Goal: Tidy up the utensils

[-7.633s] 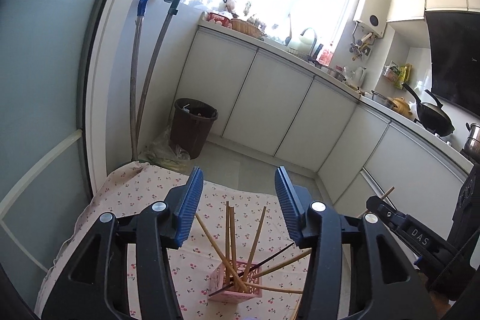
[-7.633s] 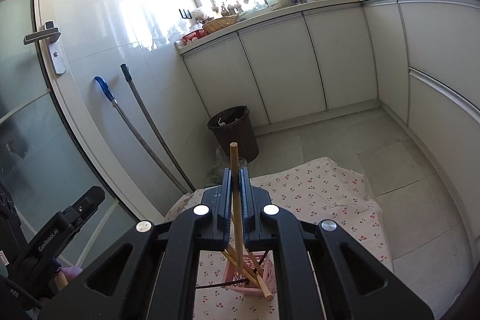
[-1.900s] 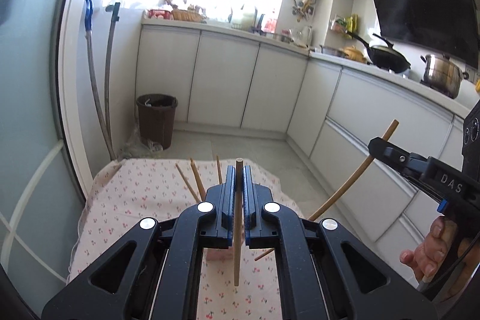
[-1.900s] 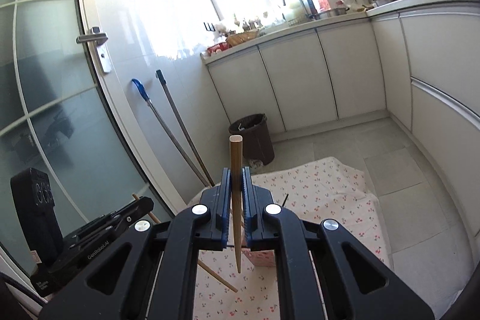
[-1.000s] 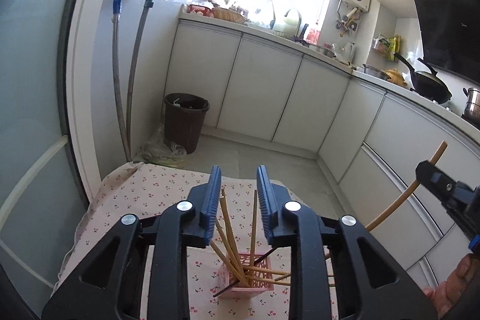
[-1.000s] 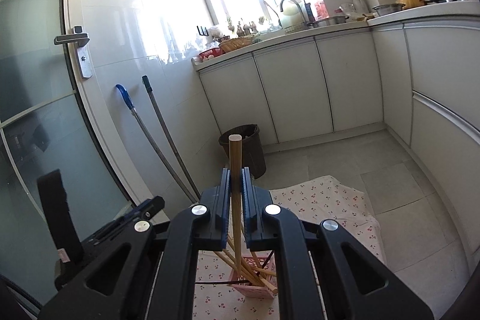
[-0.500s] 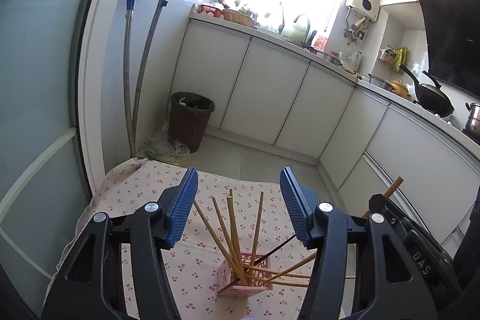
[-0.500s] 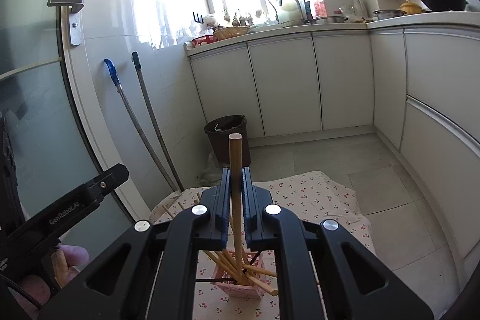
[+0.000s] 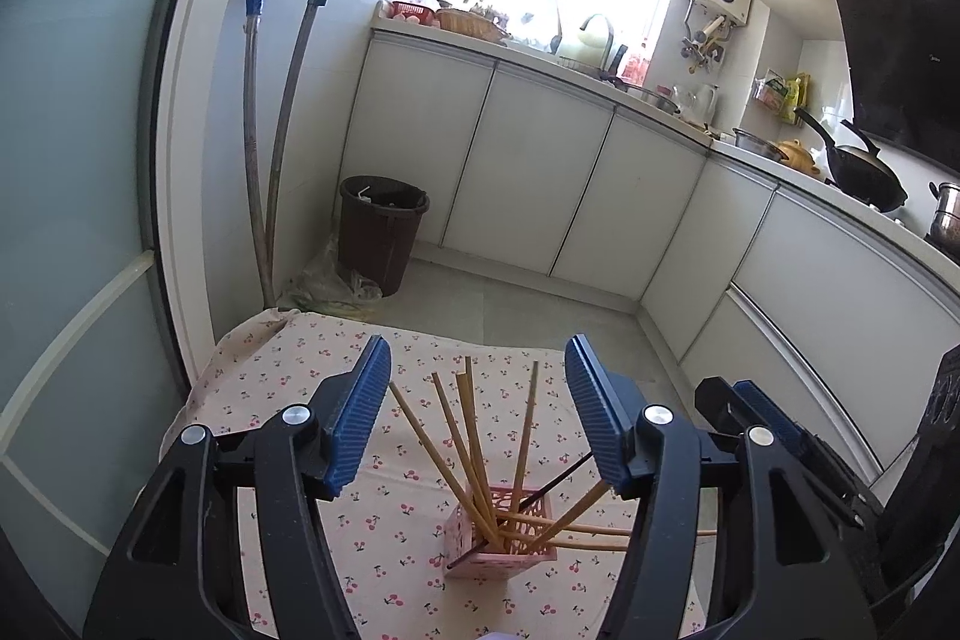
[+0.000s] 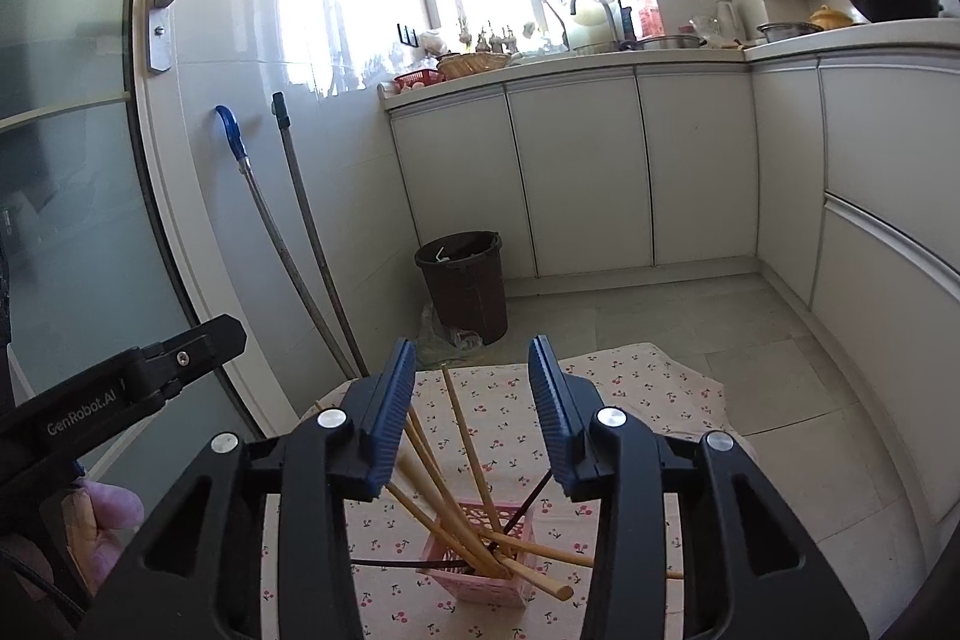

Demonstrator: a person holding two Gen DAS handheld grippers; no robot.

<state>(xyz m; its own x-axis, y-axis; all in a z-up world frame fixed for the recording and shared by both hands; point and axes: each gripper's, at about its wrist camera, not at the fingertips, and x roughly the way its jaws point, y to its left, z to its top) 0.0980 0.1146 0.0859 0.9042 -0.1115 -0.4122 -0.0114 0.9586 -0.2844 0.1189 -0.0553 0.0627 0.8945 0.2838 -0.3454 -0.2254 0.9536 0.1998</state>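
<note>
From my seat, the lower ends of the wooden chopsticks [image 9: 462, 436] are hidden inside the pink holder [image 9: 501, 535], and I cannot count them surely where they cross. In the left wrist view one of them runs out to the right behind the black arm of my left tongs [image 9: 477, 415] and is lost there. A thin dark stick [image 10: 528, 505] also leans in the holder; its lower end is hidden among the wooden ones. In the right wrist view the near bottom edge of the holder is partly cut off by the arms of my right tongs [image 10: 474, 412]. At the left edge of that view a hand [image 10: 105, 520] in a pink glove shows only in part, behind the other tool's body.

The left tongs are released and widening, the blue pads well apart, with nothing pressed between them. The chopstick tops rise into the gap between the pads as seen from the camera, but they touch neither pad. The right tongs are also letting go, their jaws opening to a narrower gap; some chopsticks stand in that gap and pass just beside the left-hand pad, and I cannot tell whether one brushes it. Nothing is grasped.

The holder stands just below and ahead of both tongs, on the cherry-print cloth [image 9: 300, 382] that covers the worktop.
</note>
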